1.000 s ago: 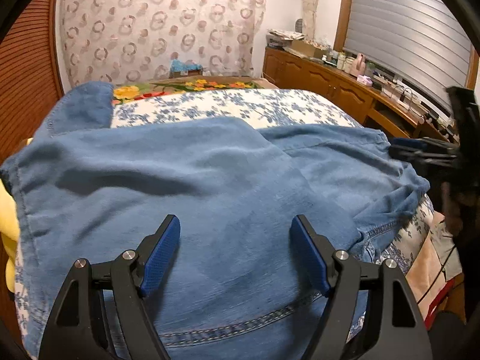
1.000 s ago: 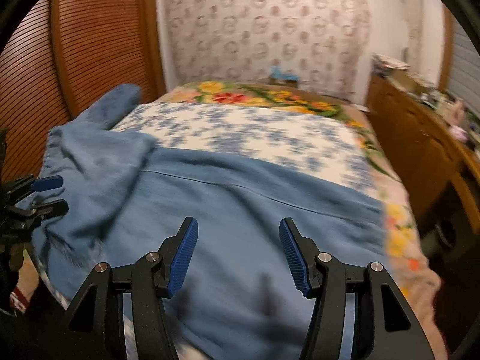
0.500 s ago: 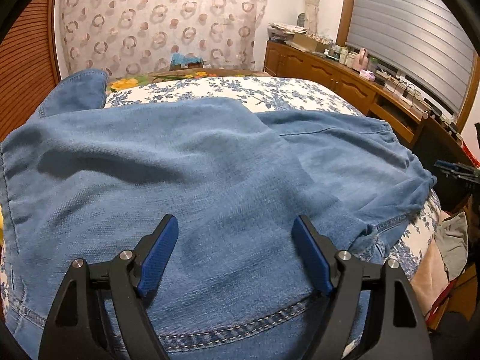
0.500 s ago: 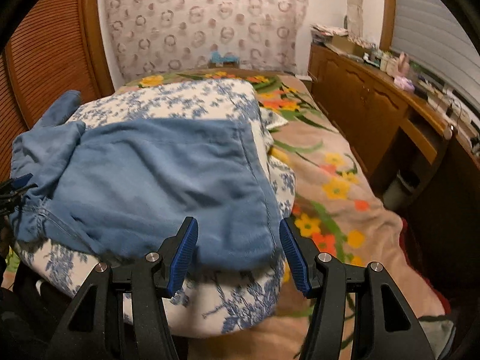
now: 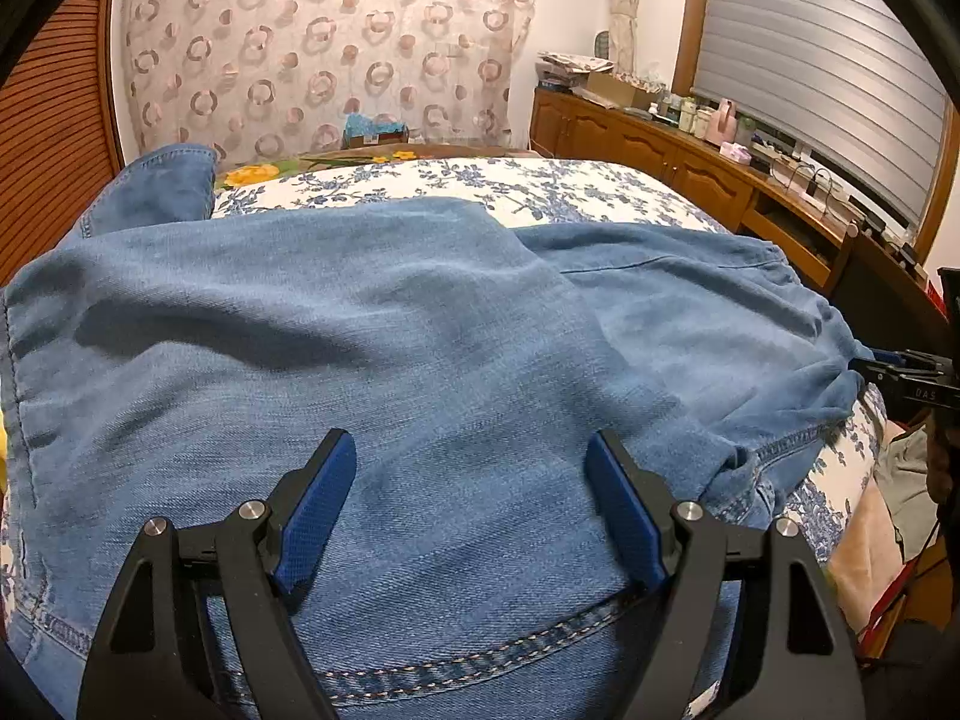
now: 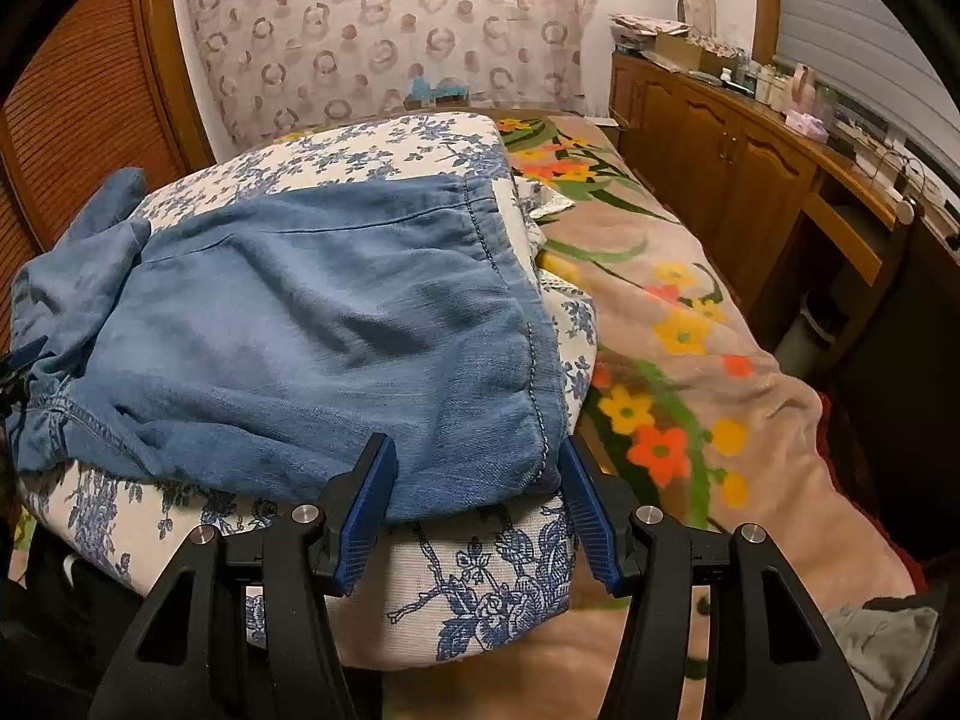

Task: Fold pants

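Blue denim pants (image 5: pixel 390 348) lie spread over a blue-flowered white quilt (image 5: pixel 540 186) on the bed. My left gripper (image 5: pixel 471 480) is open and hovers just above the waist end, near a stitched seam. In the right wrist view the pants (image 6: pixel 312 336) show a hemmed leg end at the quilt's near corner. My right gripper (image 6: pixel 477 480) is open, its blue pads either side of that hem corner, not closed on it. The right gripper also shows at the right edge of the left wrist view (image 5: pixel 900 372).
The quilt (image 6: pixel 480 588) sits on a bedspread with orange and yellow flowers (image 6: pixel 690 360). A wooden cabinet (image 6: pixel 750 180) with clutter runs along the right. A slatted wooden door (image 6: pixel 72 120) stands at the left, a patterned curtain (image 5: pixel 324 48) behind.
My right gripper has swung from over the pants out to the leg's hem corner at the quilt edge. My left gripper stays over the waist, now slightly lower and closer.
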Motion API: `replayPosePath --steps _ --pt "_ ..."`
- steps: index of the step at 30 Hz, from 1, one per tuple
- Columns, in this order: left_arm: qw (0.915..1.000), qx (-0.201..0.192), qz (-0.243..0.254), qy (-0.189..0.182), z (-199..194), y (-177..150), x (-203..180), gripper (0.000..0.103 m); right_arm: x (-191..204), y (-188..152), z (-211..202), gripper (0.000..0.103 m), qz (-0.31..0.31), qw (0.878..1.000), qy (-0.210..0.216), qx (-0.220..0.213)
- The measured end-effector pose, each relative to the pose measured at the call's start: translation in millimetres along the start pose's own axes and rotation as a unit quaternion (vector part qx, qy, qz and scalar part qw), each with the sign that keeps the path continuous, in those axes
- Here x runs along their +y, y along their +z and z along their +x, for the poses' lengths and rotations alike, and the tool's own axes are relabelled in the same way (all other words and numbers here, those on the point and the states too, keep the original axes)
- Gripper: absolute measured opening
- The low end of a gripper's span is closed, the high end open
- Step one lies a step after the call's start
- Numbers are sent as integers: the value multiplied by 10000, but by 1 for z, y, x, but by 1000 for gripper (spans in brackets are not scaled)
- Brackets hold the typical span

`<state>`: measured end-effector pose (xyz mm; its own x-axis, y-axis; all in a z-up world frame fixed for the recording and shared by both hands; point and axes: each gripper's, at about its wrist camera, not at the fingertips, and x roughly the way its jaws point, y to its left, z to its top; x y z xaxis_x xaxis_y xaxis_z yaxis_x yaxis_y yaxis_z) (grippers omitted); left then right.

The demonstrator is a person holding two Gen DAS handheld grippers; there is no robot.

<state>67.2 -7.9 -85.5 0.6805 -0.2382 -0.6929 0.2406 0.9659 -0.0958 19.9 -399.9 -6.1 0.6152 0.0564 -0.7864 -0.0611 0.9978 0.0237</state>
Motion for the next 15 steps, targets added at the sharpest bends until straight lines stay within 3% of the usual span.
replayPosePath --steps 3,4,9,15 --pt "10000 6 4 -4 0 0 0 80 2 -2 -8 22 -41 9999 128 -84" --pt "10000 7 5 -4 0 0 0 80 5 -3 -10 19 -81 9998 130 -150" --pt "10000 13 6 -12 -1 0 0 80 13 1 -30 12 -285 9974 56 -652" --pt "10000 -49 -45 11 -9 1 4 80 14 18 -54 11 -238 9918 584 -1112"
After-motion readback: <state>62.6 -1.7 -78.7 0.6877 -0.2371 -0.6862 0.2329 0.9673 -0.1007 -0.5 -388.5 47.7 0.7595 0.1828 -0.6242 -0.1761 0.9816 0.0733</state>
